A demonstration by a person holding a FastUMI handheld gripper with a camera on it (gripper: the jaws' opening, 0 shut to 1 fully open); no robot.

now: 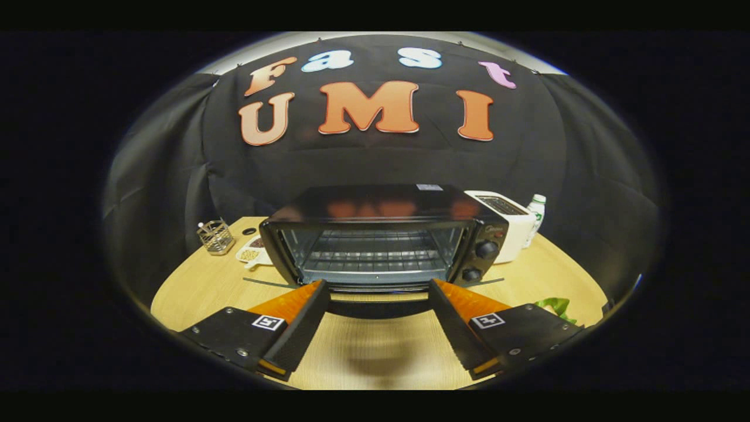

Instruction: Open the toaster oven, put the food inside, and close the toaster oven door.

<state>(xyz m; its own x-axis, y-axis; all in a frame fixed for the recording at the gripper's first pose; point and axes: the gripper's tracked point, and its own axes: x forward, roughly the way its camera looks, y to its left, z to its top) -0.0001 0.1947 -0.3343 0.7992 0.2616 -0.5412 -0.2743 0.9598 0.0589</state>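
The gripper (378,285) is spread wide, holding nothing; just ahead stands the toaster oven (384,237), door down, brand badge unreadable

Gripper (375,287) camera, low over table (193,293), facing toaster oven (381,240) closely

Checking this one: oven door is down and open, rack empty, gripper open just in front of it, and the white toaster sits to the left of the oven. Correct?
One error. In the gripper view the white toaster stands to the right of the toaster oven, beside its knobs, not to the left. The rest holds: the door is down, the rack is empty, and the gripper is open just before it.
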